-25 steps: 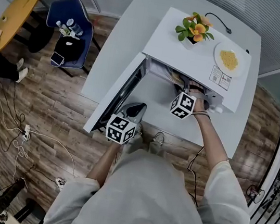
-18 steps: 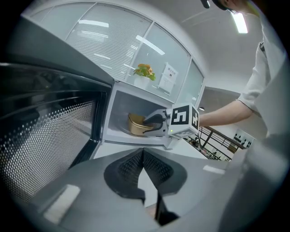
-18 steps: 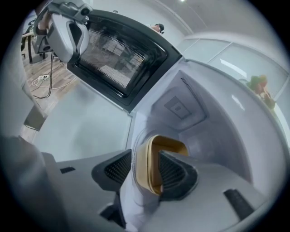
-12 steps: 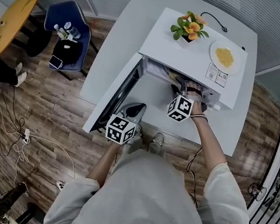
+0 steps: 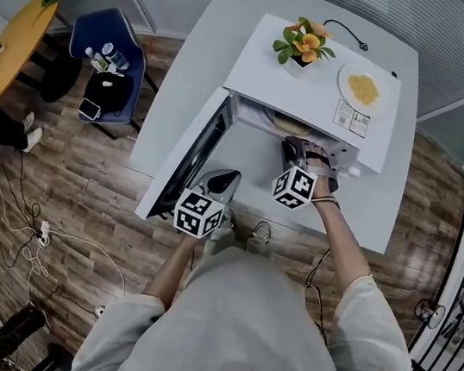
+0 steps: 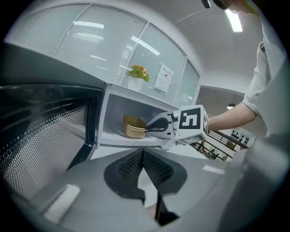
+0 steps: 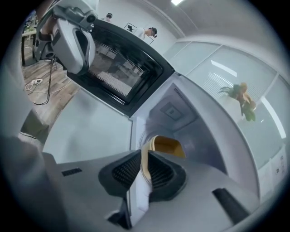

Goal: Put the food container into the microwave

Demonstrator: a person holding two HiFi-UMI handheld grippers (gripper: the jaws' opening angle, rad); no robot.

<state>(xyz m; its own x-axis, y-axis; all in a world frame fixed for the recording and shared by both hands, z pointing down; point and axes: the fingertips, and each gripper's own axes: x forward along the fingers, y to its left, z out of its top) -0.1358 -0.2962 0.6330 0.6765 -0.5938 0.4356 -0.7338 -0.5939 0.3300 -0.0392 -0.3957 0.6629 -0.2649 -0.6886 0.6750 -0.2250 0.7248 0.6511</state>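
Right claw (image 7: 145, 156) clamps rim of tan rectangular food container (image 7: 168, 146), inside white microwave (image 5: 311, 97) cavity. Left claw (image 6: 142, 154) closed, empty. Risk — pulling back before unclamping drags container out; one-sided rim grip tips it.

Left gripper view: right gripper (image 6: 148, 128) covers one side of the food container (image 6: 132, 127). Right gripper view: container's near wall partly behind the pads (image 7: 128, 171). Head view: microwave (image 5: 316, 93) roof hides the right gripper's tips & nearly all of the container; sticker (image 5: 352, 119) print too small to read; items (image 5: 110, 56) on blue chair (image 5: 87, 26) too small to ID; person (image 5: 244, 331) cut off at bottom edge.
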